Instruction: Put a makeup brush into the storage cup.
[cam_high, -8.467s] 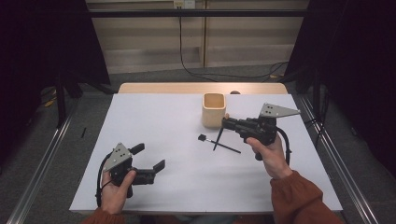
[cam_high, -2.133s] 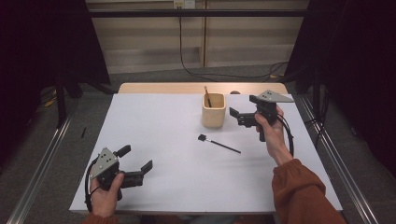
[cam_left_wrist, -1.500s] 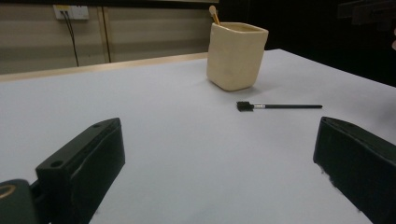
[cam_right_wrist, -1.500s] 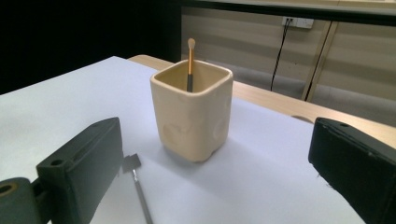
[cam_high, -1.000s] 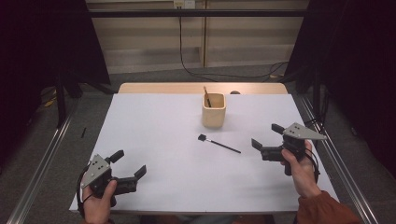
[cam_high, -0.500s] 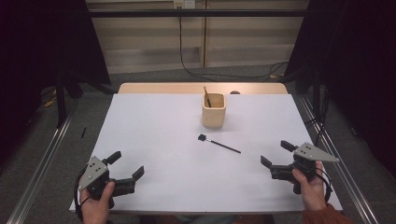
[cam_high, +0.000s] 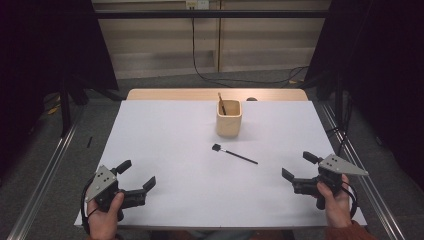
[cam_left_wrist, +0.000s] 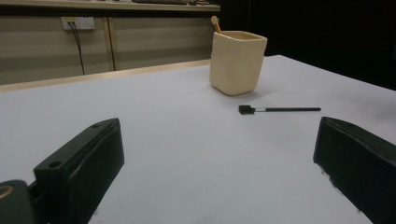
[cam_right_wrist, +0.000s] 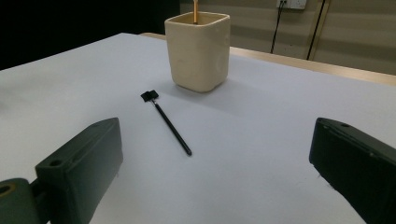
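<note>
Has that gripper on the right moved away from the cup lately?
Yes. The right gripper has pulled back from beside the cream cup toward the table's near right edge, jaws open.

My desk (cam_high: 165, 150) is plain white with no pattern, and a strip of pale wood (cam_high: 170, 94) shows along its far edge. The cup (cam_high: 229, 119) on it is cream, unmarked, with a light brown wooden stick (cam_high: 220, 104) poking out. The little brush (cam_high: 234, 154) lying in front of it is black from head to handle. My left gripper (cam_high: 136, 182) has black jaws and a grey plate dotted with small holes; my right gripper (cam_high: 297, 166) is black too, with a plain grey plate. The wall behind is beige, crossed by a black cable (cam_high: 200, 55)
</note>
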